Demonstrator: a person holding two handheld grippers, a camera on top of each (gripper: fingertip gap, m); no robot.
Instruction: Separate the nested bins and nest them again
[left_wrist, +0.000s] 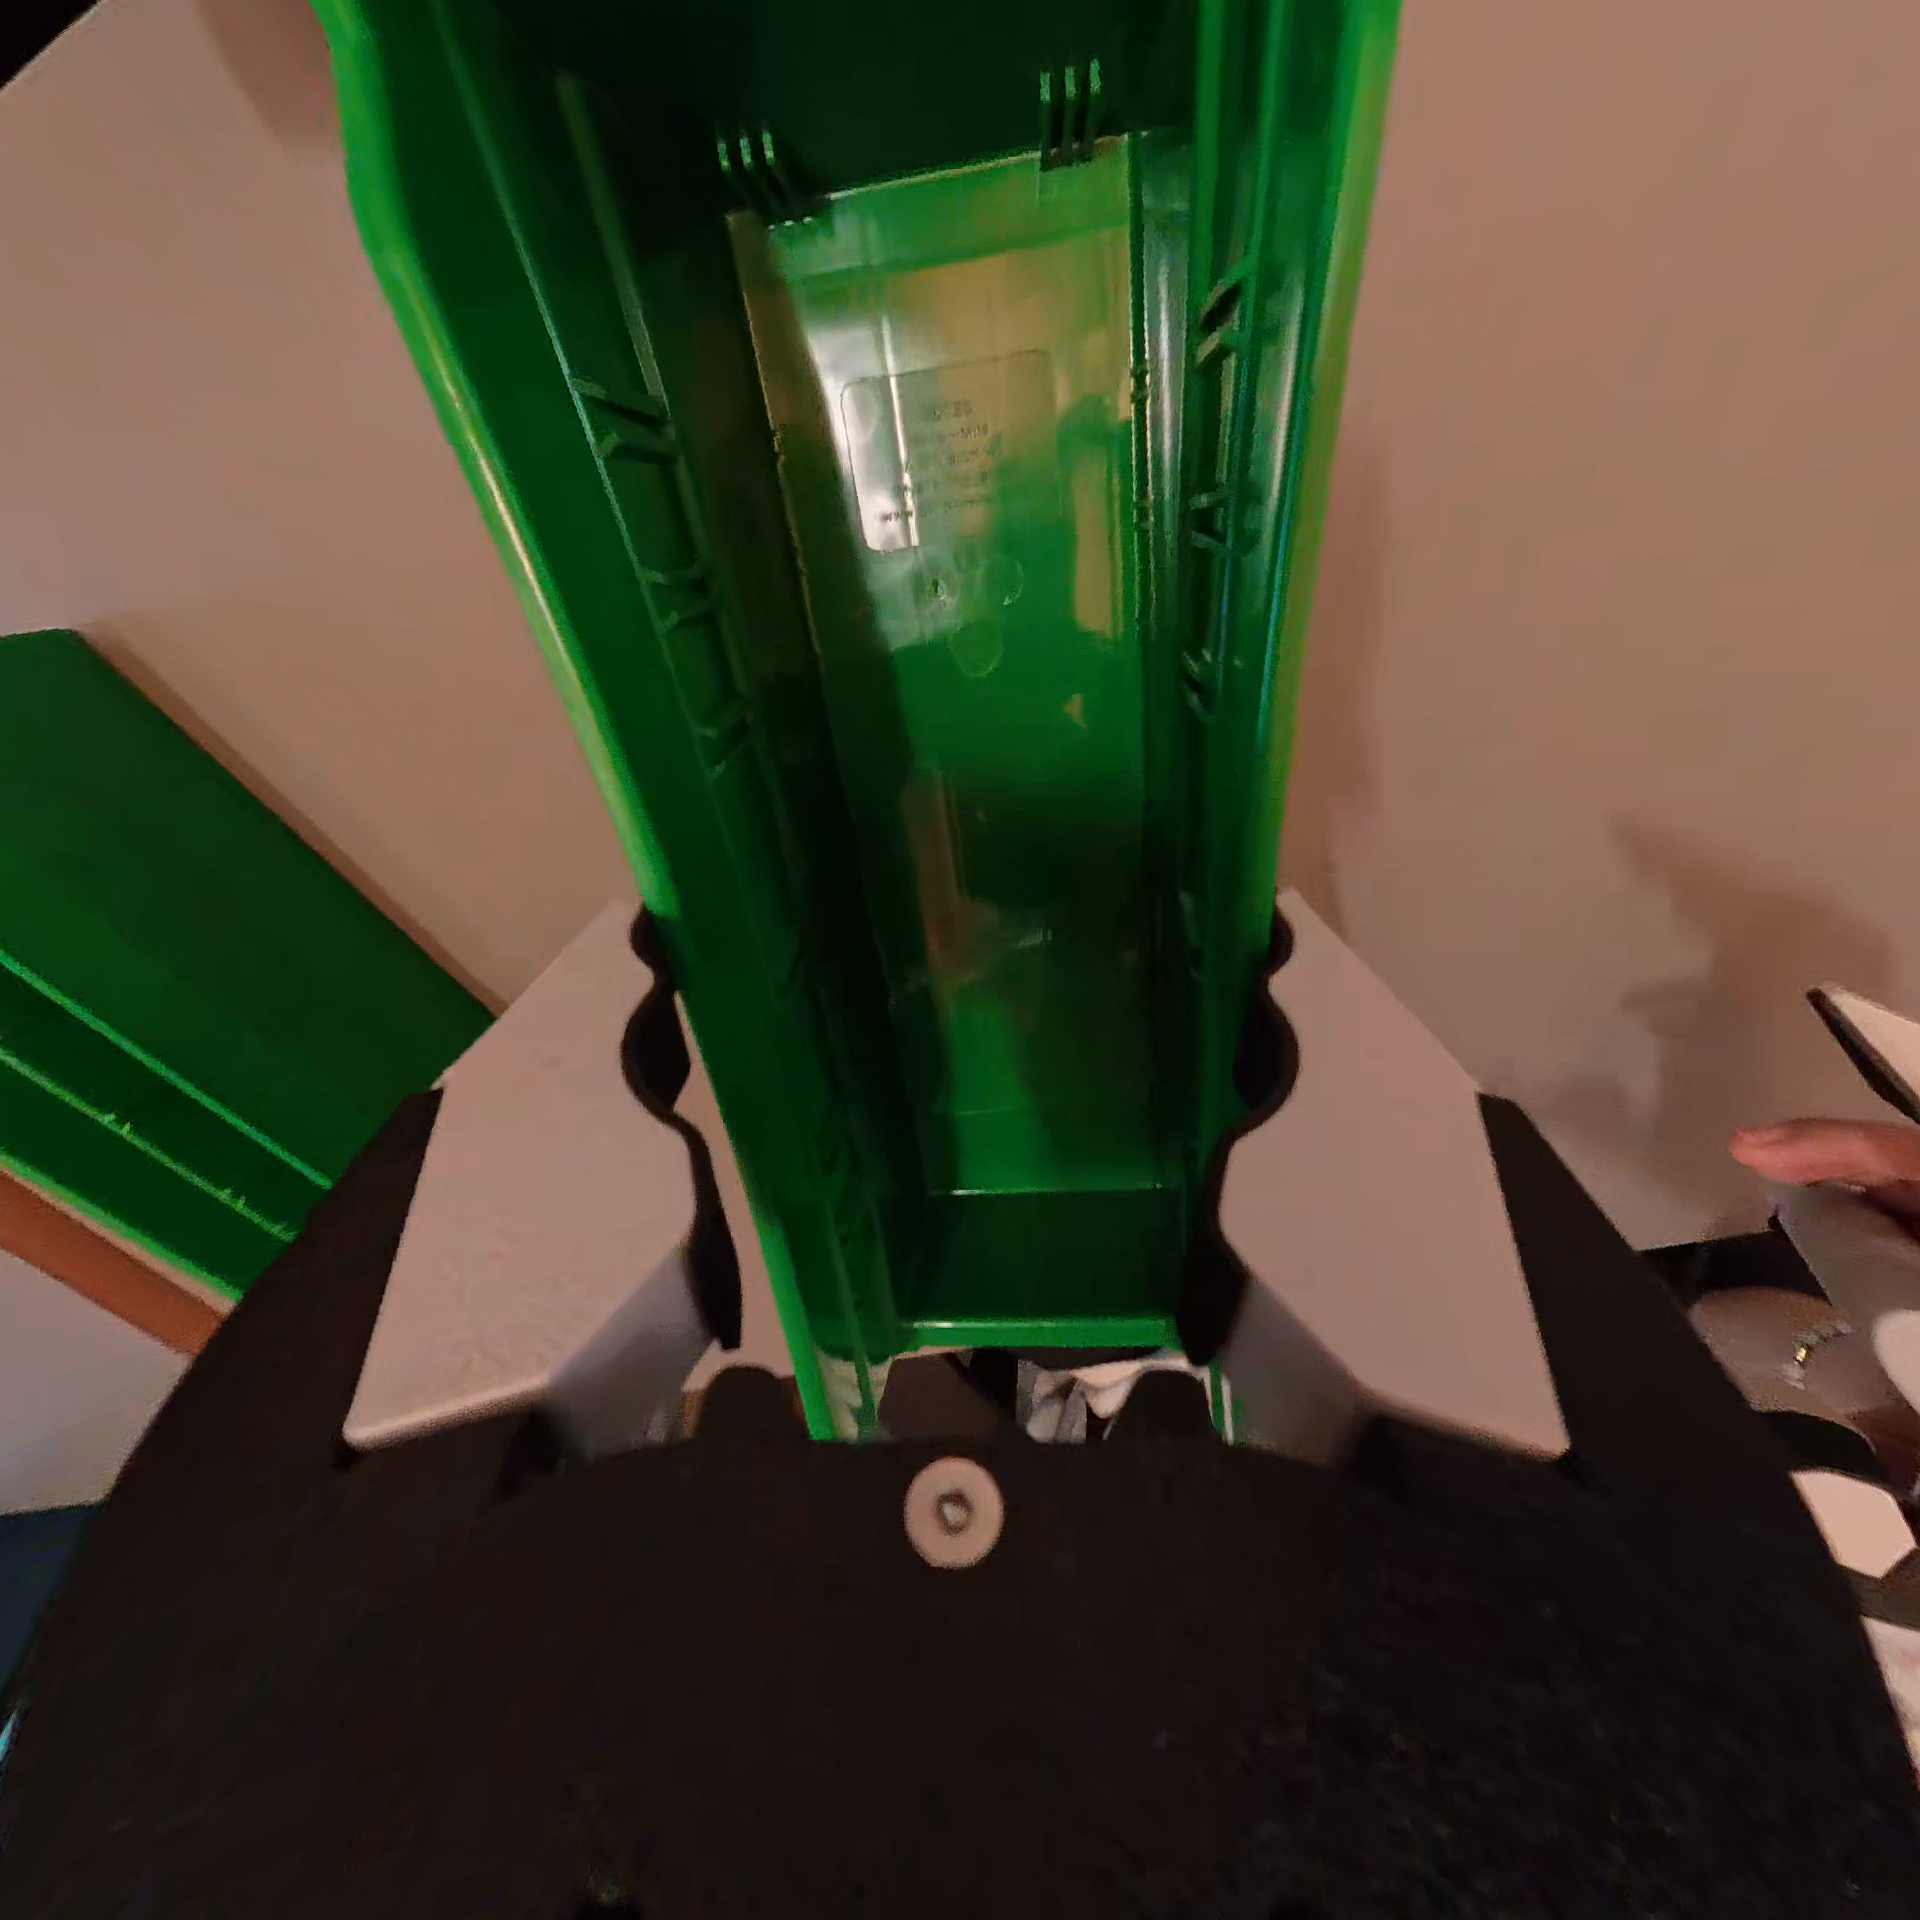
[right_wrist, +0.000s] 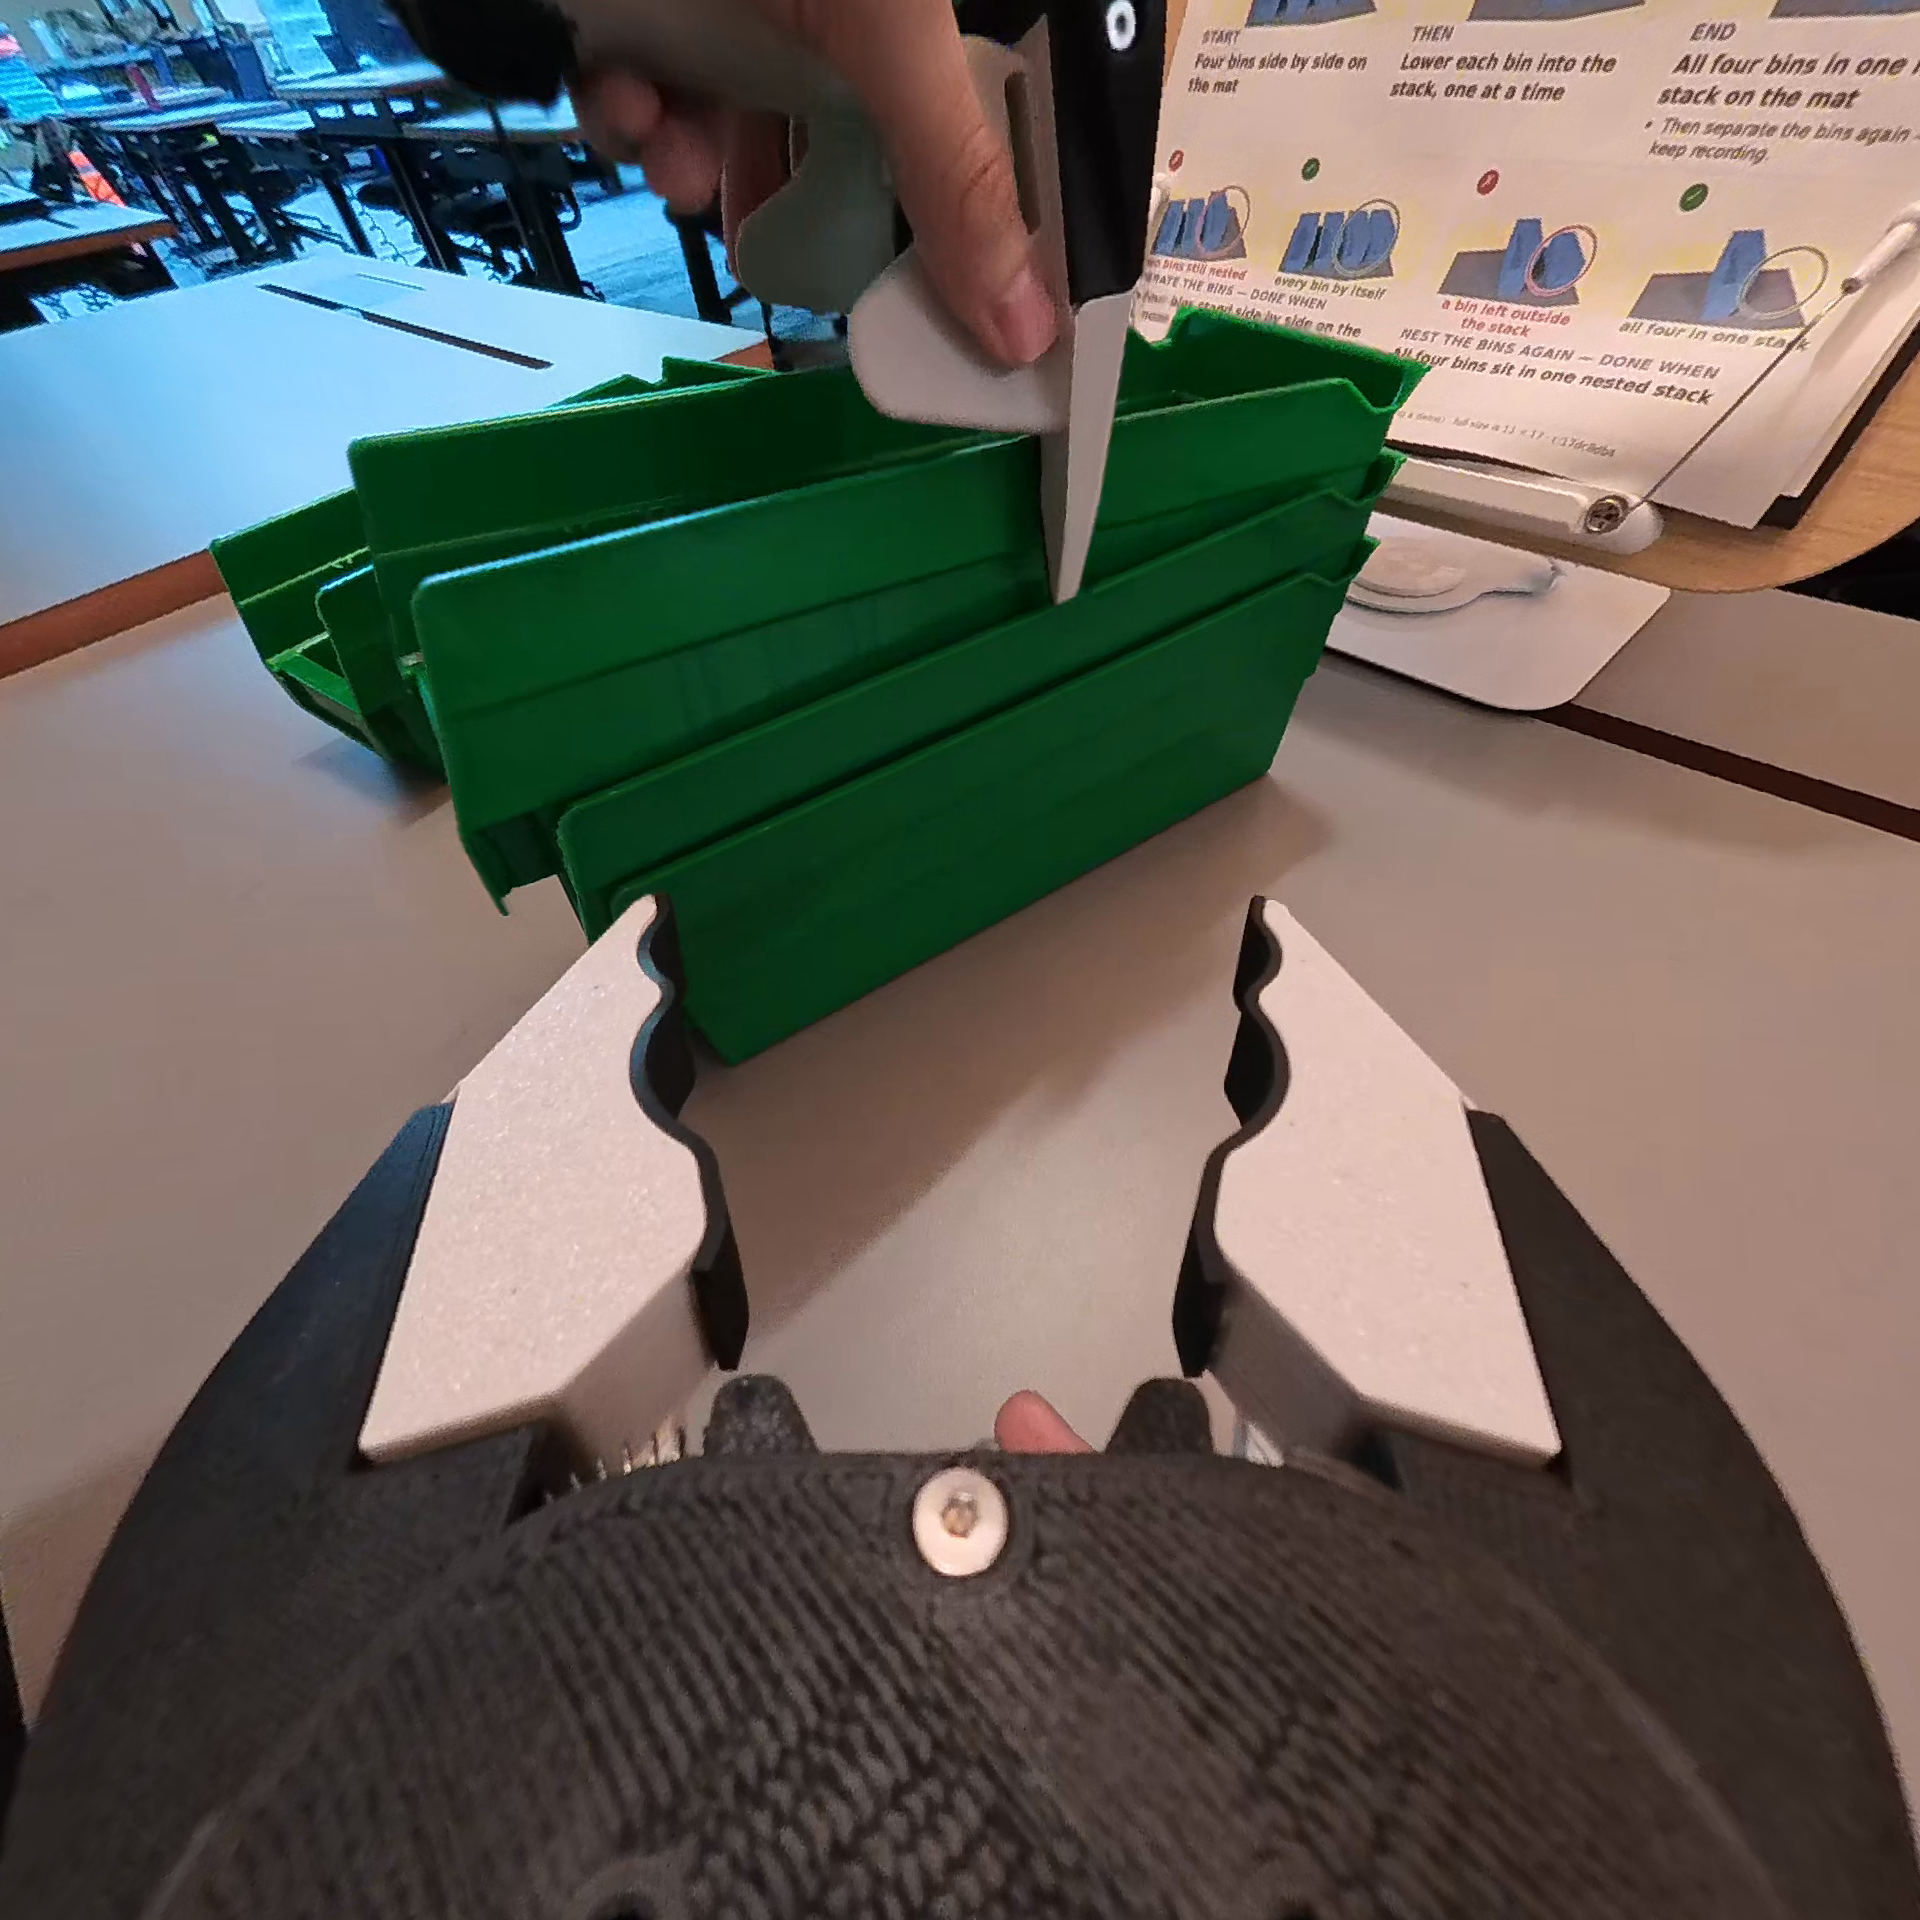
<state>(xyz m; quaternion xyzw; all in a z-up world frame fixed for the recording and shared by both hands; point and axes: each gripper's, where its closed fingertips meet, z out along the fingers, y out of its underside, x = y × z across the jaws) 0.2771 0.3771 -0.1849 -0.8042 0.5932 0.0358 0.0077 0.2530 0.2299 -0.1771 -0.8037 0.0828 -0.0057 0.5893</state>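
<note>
The grey table carries everything, and on it the stack of green bins lies on its long side, the shells fanned unevenly so that their rims step outward toward the right wrist camera. Behind the stack a stand holds an instruction sheet at the table's far right.

The left gripper comes down from above, its fingers straddling one narrow bin and pressed against both outer walls, so it is clamped across that bin. A second green bin lies apart at the left of that view. The right gripper hangs just in front of the nearest bin wall, its fingers spread wide with nothing between them, and does not touch the stack.

The main risk, as a judgement, is that the clamped bin drags its neighbours along: the shells look wedged at slightly different angles, and with nothing bracing the rest, a pull could lift or topple the whole fan. Squeezing the thin walls inward may also tighten the wedge. A lesser risk is the grip slipping on smooth plastic, and the freed bin striking the sheet's stand.
</note>
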